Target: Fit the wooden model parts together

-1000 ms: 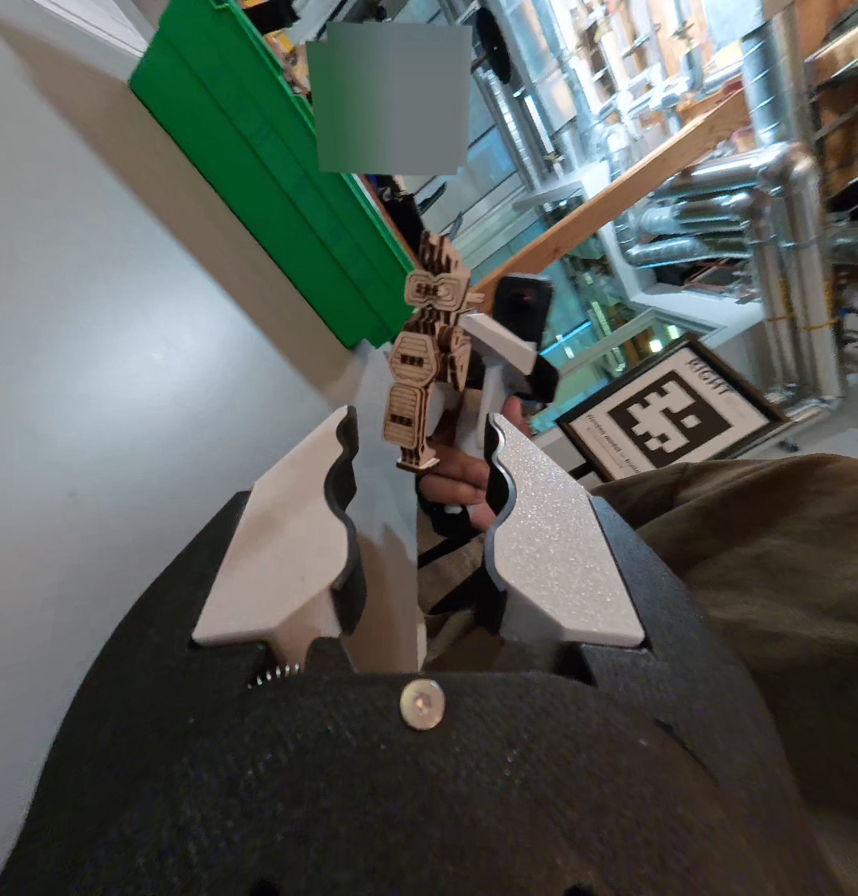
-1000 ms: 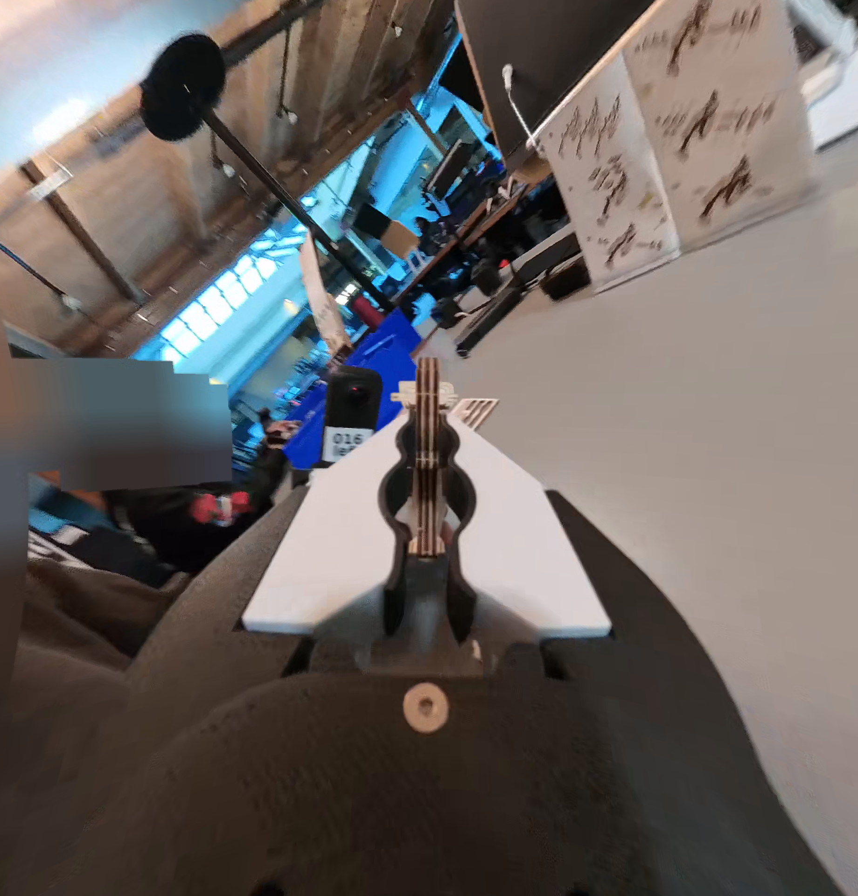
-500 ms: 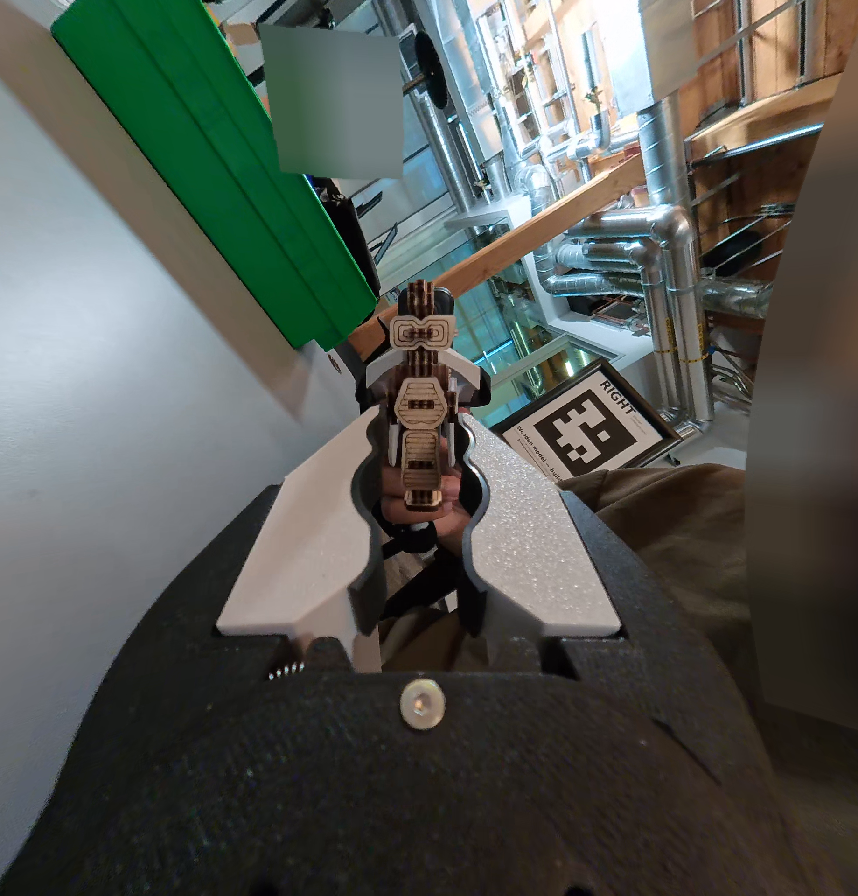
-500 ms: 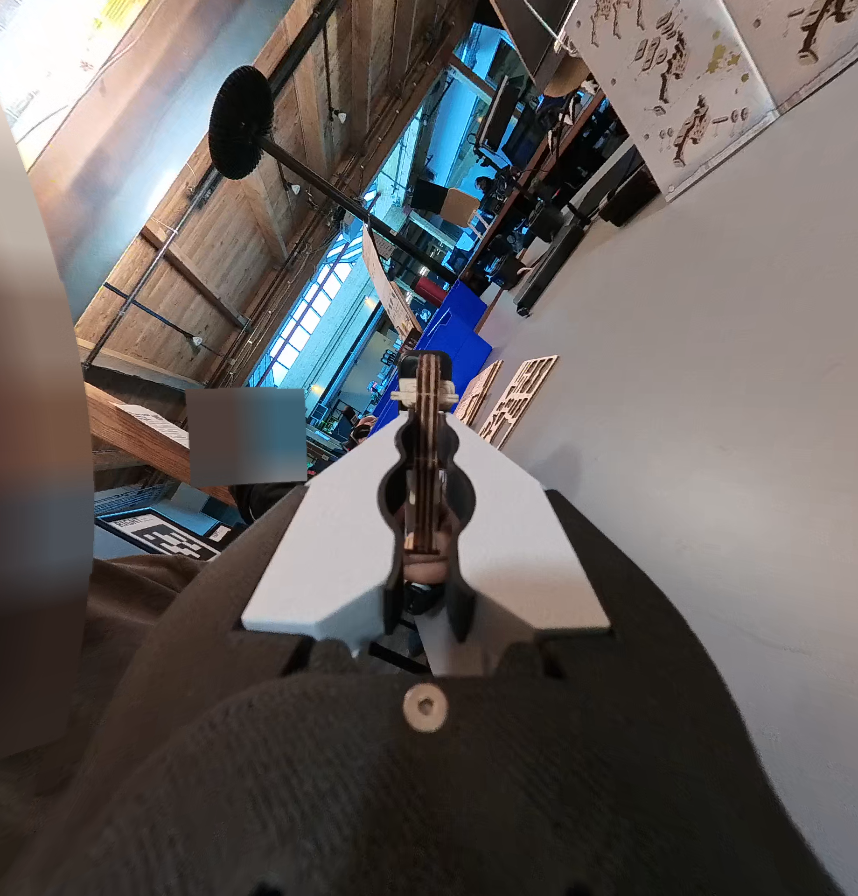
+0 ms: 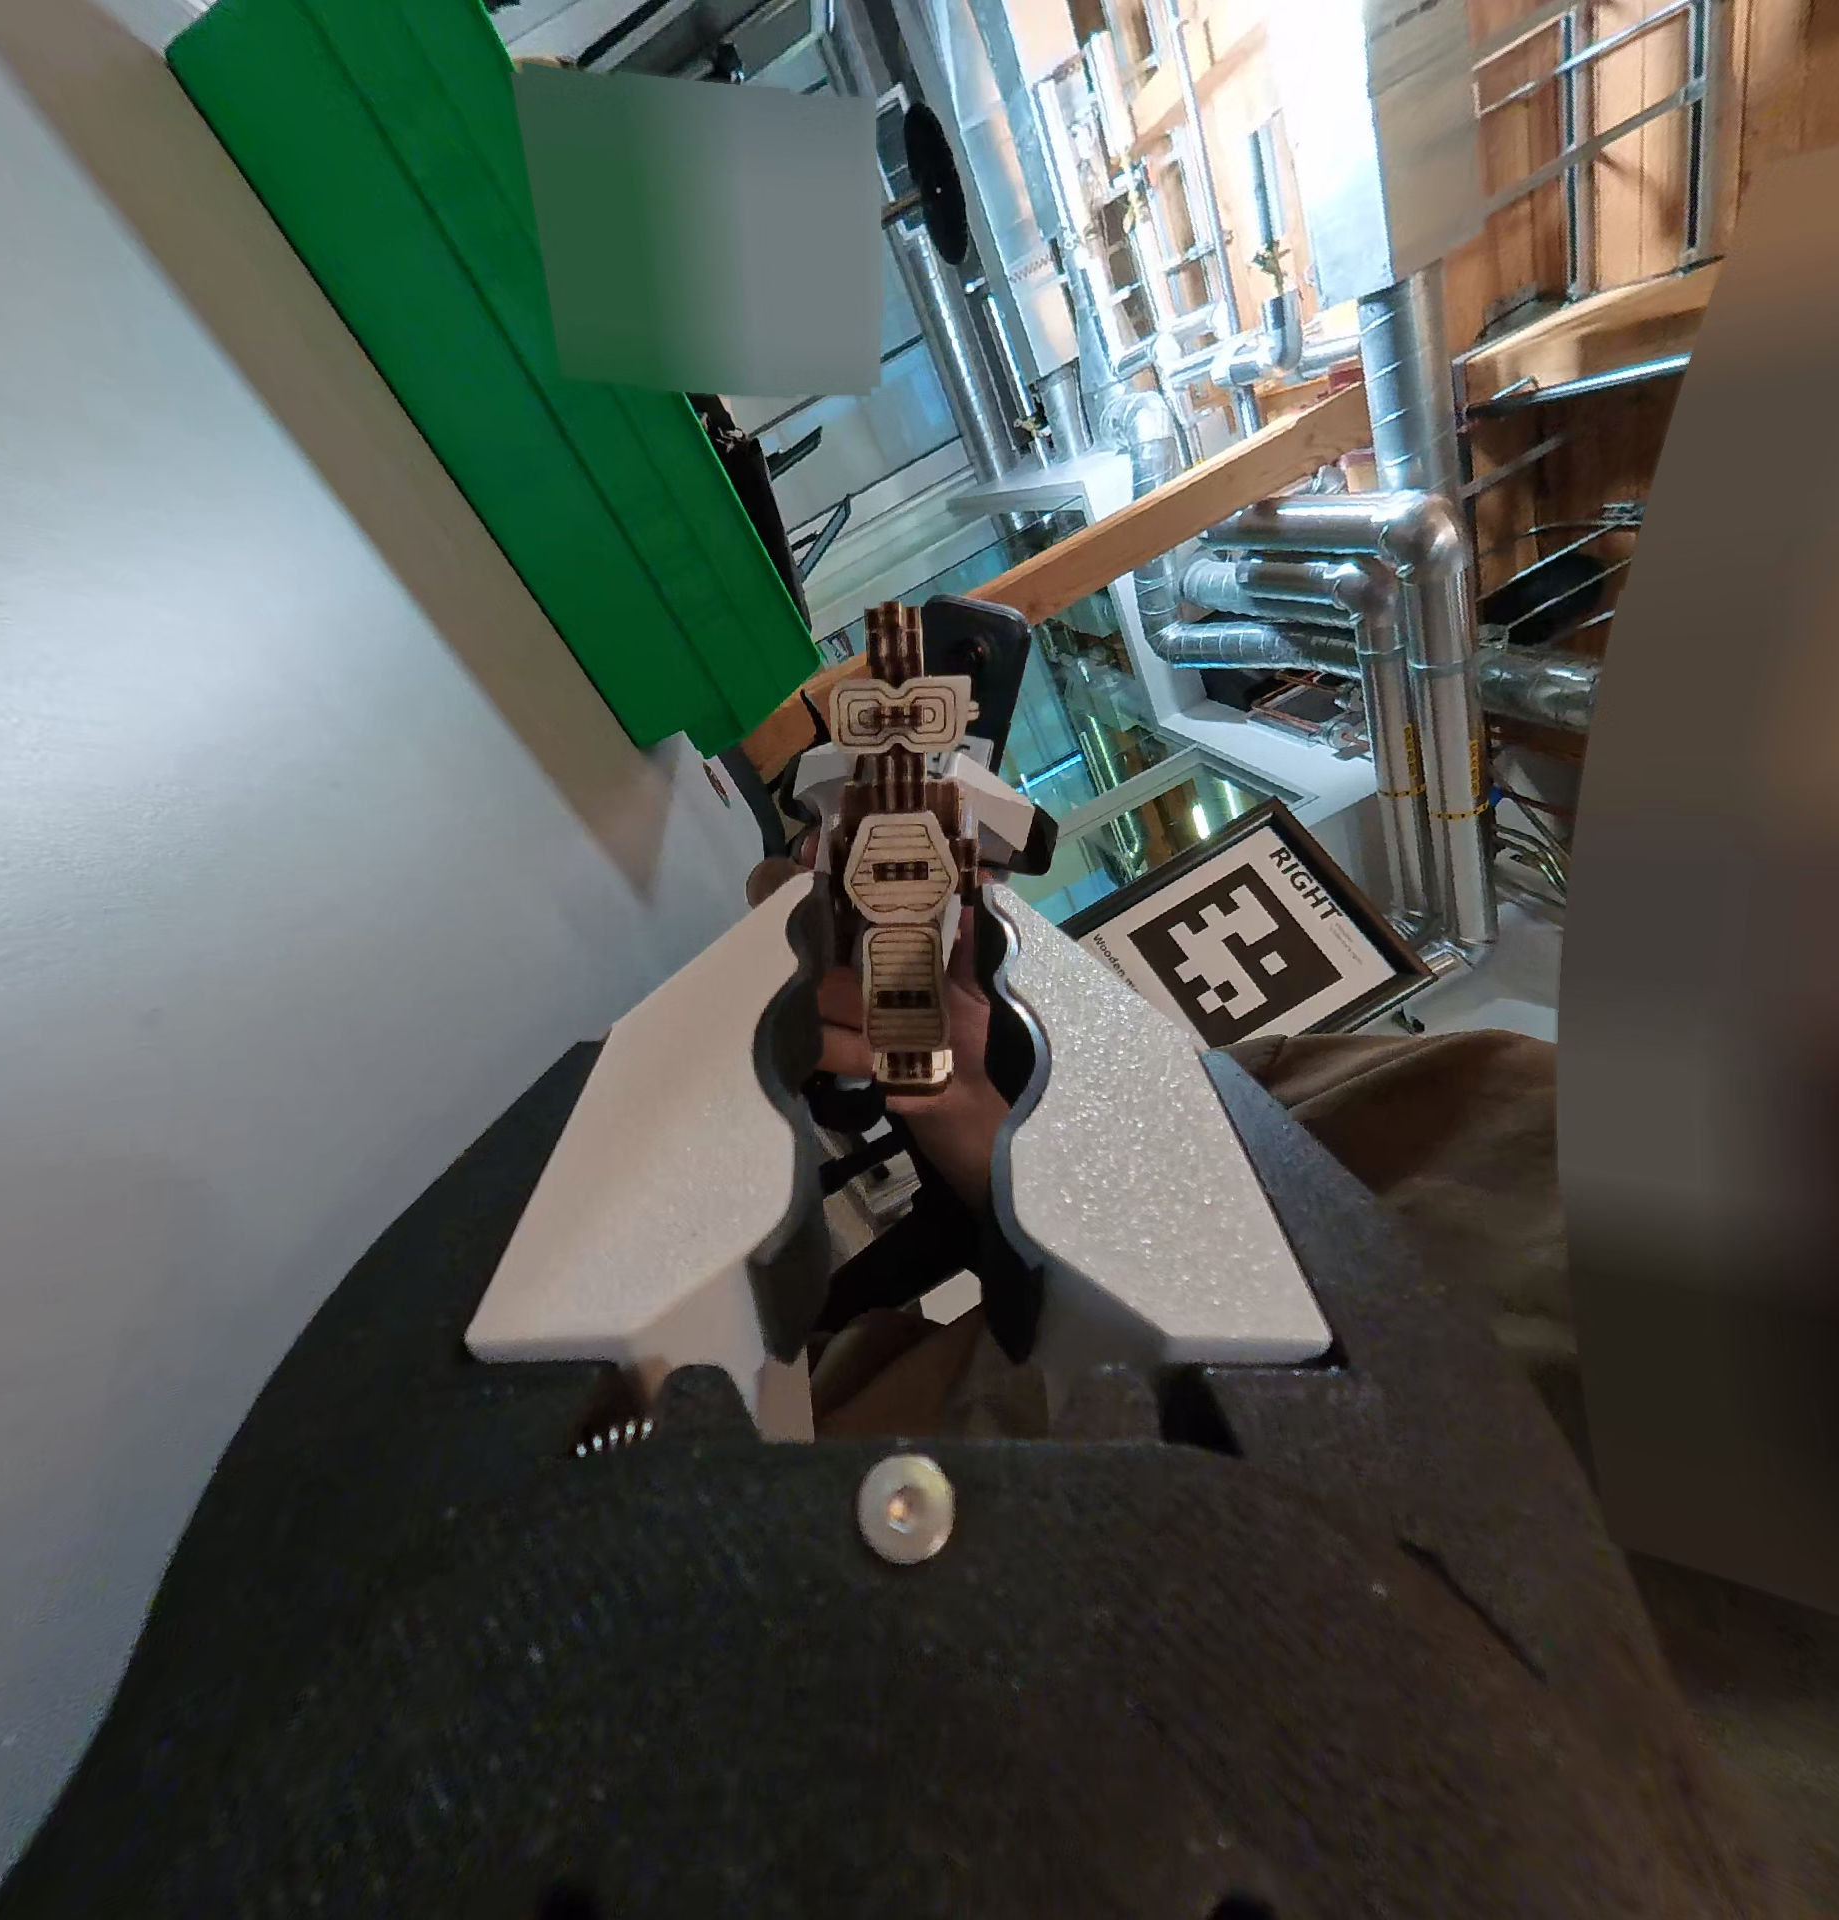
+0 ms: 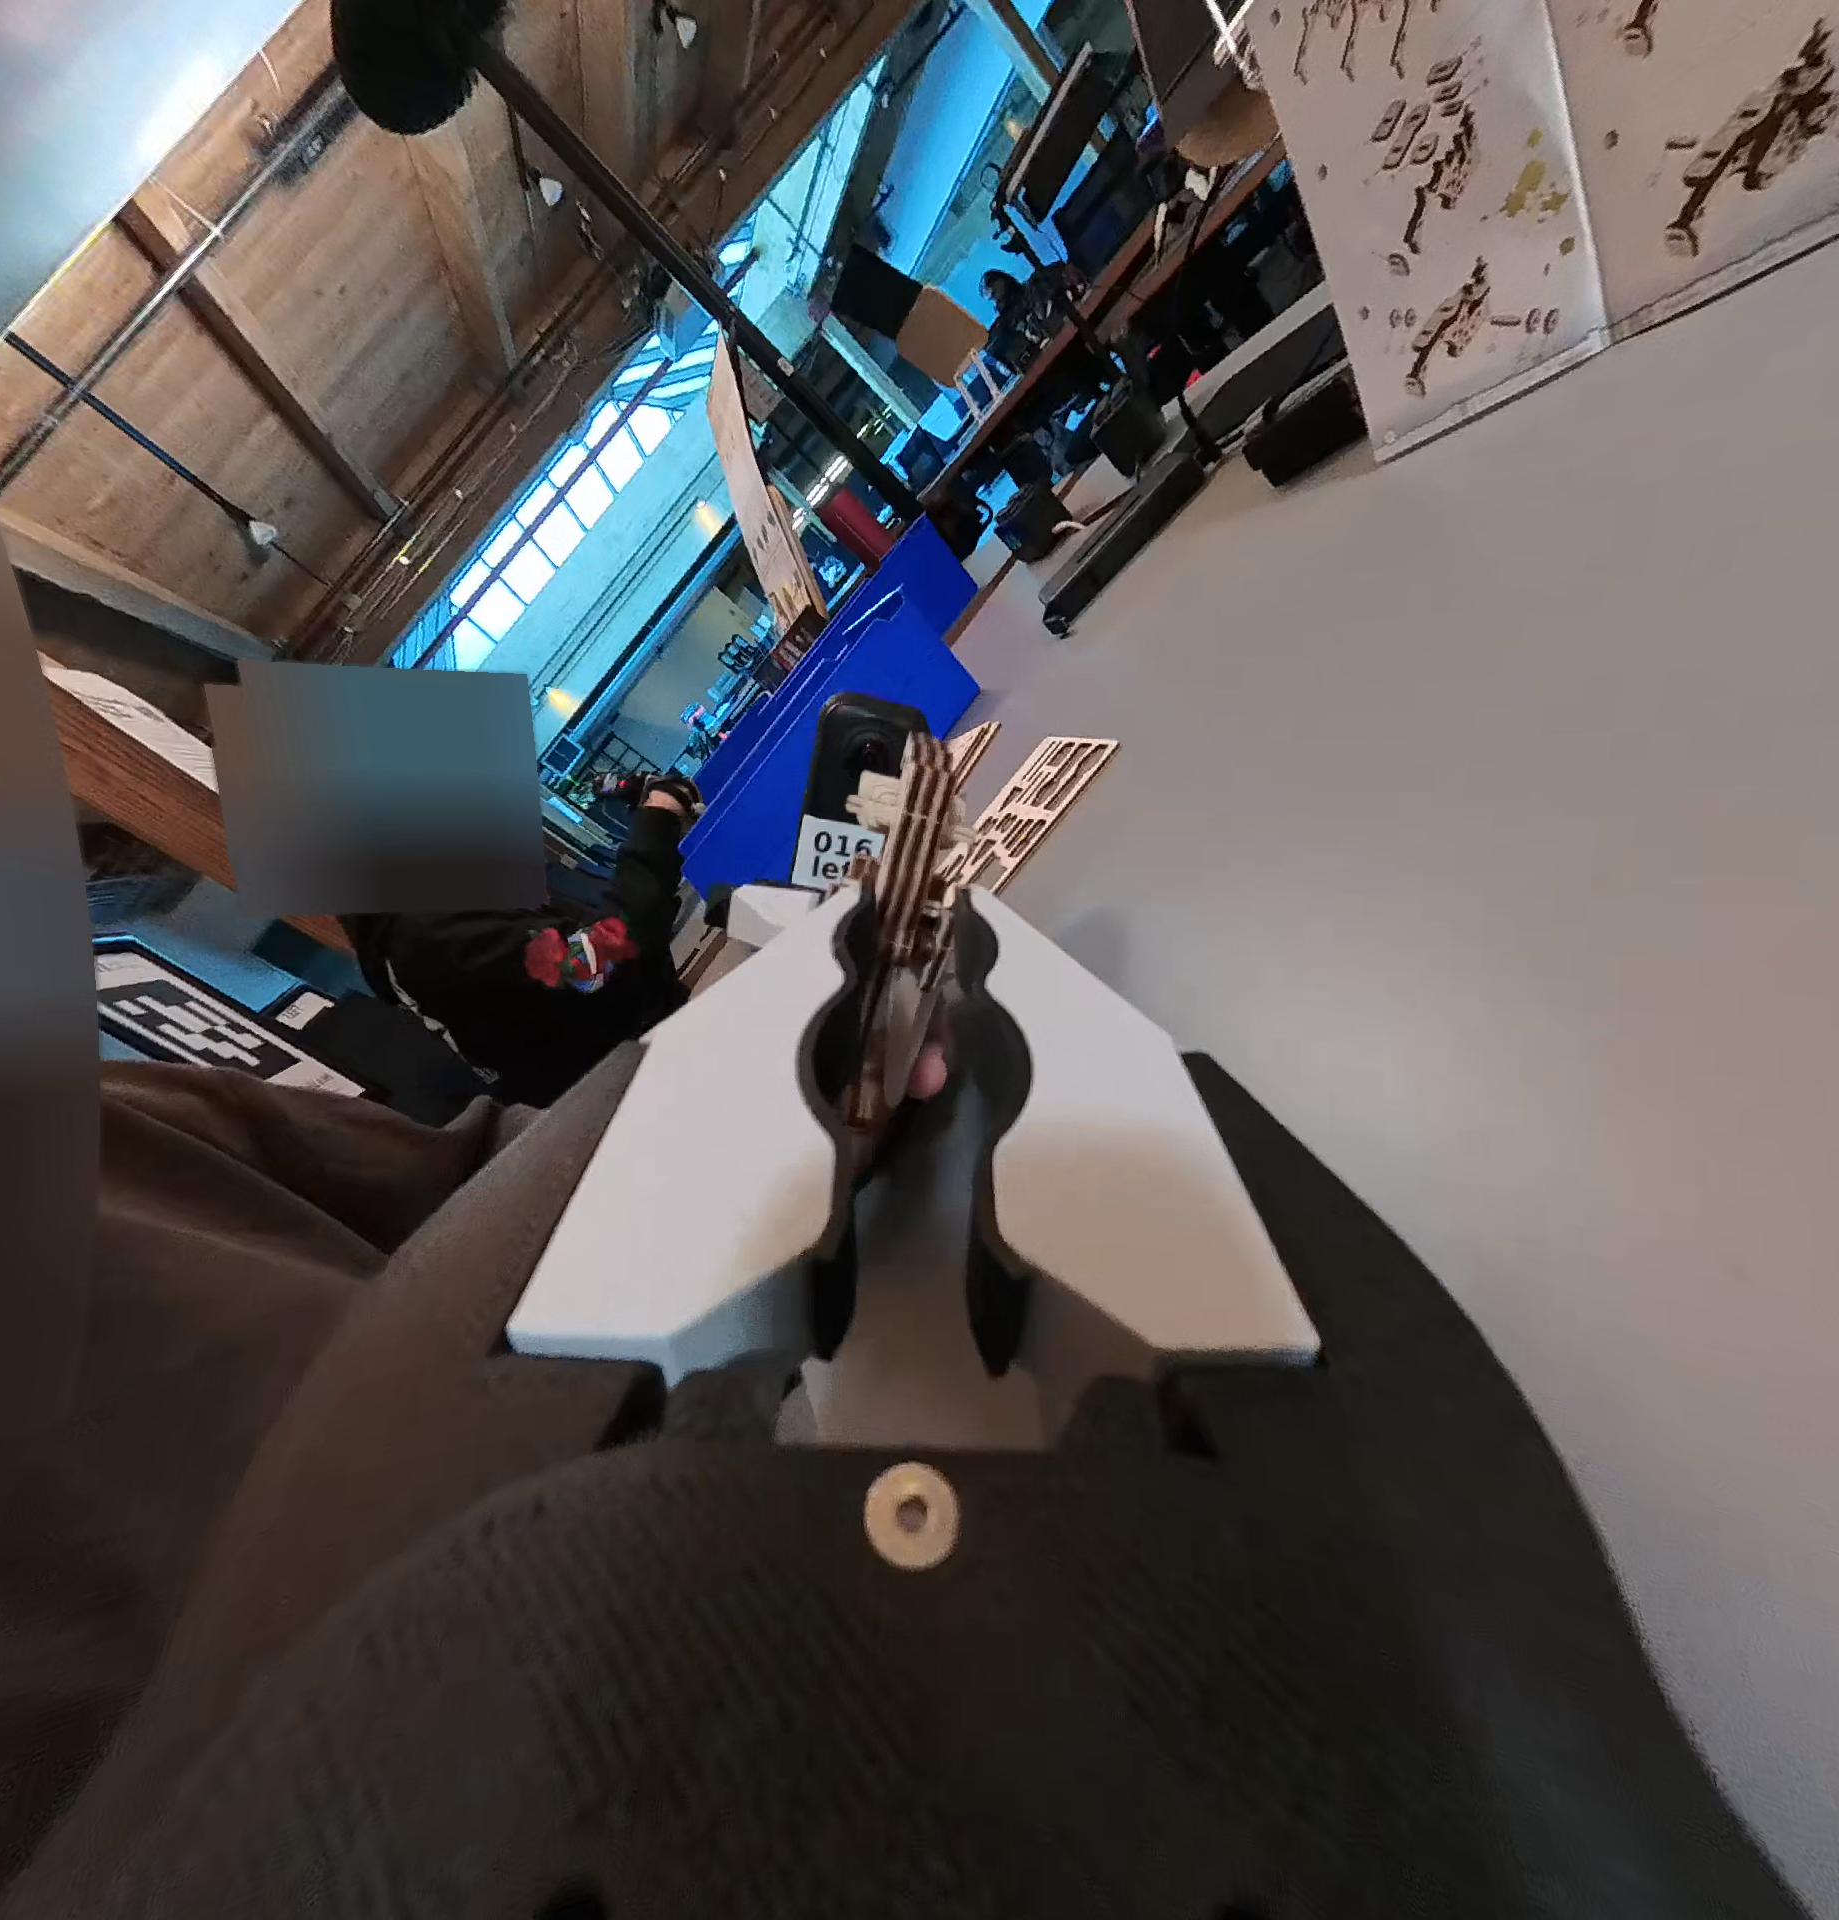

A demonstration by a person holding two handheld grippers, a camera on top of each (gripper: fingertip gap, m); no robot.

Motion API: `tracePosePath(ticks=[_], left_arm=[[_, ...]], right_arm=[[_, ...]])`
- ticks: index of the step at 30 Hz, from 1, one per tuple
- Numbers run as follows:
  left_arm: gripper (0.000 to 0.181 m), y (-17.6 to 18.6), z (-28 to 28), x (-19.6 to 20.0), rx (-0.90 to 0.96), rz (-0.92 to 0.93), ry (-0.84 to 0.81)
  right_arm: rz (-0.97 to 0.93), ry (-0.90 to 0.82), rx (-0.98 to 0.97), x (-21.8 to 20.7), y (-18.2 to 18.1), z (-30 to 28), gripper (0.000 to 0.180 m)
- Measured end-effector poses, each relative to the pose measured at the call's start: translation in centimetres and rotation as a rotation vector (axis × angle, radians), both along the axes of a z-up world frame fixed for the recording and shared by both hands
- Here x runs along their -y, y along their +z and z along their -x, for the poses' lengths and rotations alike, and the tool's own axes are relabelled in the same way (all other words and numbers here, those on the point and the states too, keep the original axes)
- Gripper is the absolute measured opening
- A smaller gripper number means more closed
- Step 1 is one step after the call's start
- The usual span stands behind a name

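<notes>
Right gripper [image 6: 910,925]: held in the air well above the grey table [image 6: 1517,831], jaws drawn in on the wooden model [image 6: 910,852], a stack of thin laser-cut plywood layers seen edge-on. The layers stand in the narrow front of the gap; one side shows a little daylight, so the clamp looks light rather than firm.

Left gripper [image 5: 899,935]: jaws parted, holding nothing. In its own view the wooden model [image 5: 899,883] shows face-on, its engraved plates stacked one above another, standing just past and between the fingertips, which flank its lower half. Touching or merely close: cannot tell. Behind the model, the right gripper's white fingers [image 5: 998,821] and the hand [image 5: 936,1039] working it.

Other items: two wooden part sheets [image 6: 1045,805] lying on the table beyond the model; green bin [image 5: 499,364] at the table's far edge; framed marker card [image 5: 1247,945] standing to one side.

Hazards, as judged:
- Slip. A light hold on the thin edges could let the model tilt or drop to the table when the left jaws press in.
- Crushing. Closing on the projecting plates rather than the core could snap a tab or split the layers.
- Misalignment. Both tools float unsupported; a small wobble of either hand could twist the model out of line between the jaws.
</notes>
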State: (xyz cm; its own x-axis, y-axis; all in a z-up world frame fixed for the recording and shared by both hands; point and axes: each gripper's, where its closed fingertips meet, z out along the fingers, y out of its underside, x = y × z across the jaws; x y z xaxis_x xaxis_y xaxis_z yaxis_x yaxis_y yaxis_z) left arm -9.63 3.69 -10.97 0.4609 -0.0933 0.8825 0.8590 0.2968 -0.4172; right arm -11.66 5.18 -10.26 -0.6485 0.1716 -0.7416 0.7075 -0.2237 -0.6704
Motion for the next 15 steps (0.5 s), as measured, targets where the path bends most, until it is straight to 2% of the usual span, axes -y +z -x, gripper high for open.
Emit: tracePosePath(ticks=[5,15], left_arm=[[0.023,-0.15,-0.07,-0.09,-0.002,0.013,-0.005],[0.023,-0.3,-0.1,-0.18,-0.006,0.027,-0.008]], right_arm=[[0.04,0.074,0.062,0.44,-0.27,-0.74,0.007],[0.049,0.121,0.113,0.41,-0.78,-1.01,0.011]])
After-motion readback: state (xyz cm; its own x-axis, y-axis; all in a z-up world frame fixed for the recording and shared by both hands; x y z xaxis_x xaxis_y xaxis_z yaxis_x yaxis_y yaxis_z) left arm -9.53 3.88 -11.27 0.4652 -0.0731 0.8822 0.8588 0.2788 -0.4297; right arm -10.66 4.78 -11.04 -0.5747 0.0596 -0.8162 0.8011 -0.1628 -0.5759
